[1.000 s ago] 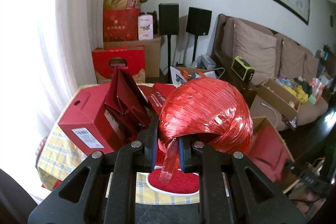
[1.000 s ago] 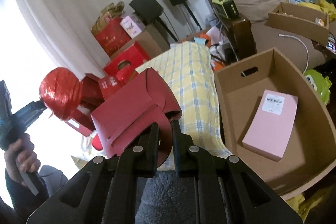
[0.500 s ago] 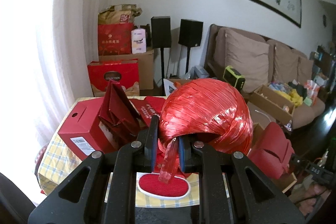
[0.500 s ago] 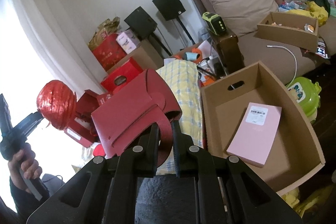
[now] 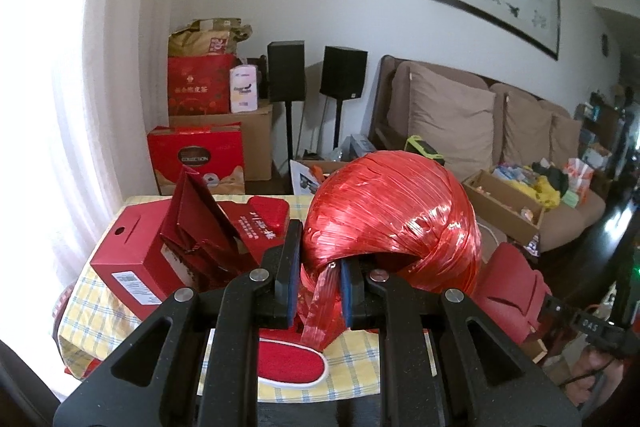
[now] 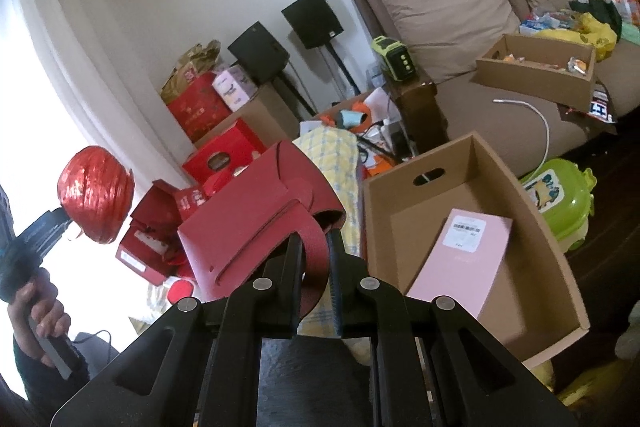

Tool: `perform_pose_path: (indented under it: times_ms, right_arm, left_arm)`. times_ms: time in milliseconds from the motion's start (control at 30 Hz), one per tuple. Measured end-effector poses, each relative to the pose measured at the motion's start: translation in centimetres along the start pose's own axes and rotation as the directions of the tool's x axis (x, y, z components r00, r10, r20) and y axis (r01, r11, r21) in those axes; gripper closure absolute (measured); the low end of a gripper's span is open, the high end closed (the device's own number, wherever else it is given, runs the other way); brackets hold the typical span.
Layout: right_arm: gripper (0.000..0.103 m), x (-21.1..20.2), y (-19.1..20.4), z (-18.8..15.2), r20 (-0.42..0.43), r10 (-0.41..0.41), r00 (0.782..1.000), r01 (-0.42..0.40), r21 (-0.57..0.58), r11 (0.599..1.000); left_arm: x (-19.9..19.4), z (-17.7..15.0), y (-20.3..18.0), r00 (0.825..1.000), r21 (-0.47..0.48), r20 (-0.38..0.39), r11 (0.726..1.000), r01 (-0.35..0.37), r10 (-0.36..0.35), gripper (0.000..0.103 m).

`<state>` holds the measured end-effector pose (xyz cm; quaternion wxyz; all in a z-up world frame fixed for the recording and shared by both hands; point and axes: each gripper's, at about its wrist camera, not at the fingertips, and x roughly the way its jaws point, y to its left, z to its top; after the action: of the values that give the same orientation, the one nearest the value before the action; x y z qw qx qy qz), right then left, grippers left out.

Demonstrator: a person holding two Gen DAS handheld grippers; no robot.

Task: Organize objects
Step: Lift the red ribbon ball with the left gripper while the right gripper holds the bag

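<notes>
Left gripper [image 5: 319, 281]: jaws nearly closed, pinching a loose strip at the base of the red ball [image 5: 390, 215]. Ball is wound from shiny red plastic ribbon, round, held clear above the table [image 5: 100, 311], whose cloth is yellow check. Under it lie a red box [image 5: 132, 255] and a red oval pad [image 5: 286, 363].

Right gripper [image 6: 316, 275]: jaws nearly closed, pinching the curved strap of a red bag [image 6: 256, 215]. Bag is matte, flat-sided, tilted, hanging in the air left of an open carton [image 6: 532, 211]. A pink box [image 6: 464, 255] lies flat inside the carton.
</notes>
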<state>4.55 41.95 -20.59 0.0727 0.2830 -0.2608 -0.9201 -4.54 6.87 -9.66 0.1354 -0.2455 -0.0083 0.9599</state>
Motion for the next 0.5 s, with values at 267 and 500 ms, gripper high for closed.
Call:
perform_pose_path:
  times_ms: [267,500]
  right_arm:
    - [0.093,-0.1,-1.7,0.2,-0.011,-0.038,0.999,0.039,0.047,0.998]
    - [0.093,-0.4,-2.4,0.4,-0.006,-0.055,0.998,0.056,0.050,0.997]
  left_arm:
    - [0.4,-0.1,-1.2,0.999,0.012,-0.013,0.999,0.030,-0.030,0.088]
    - [0.0,1.2,-0.8,1.000,0.006,0.018,1.000,0.019,-0.020,0.088]
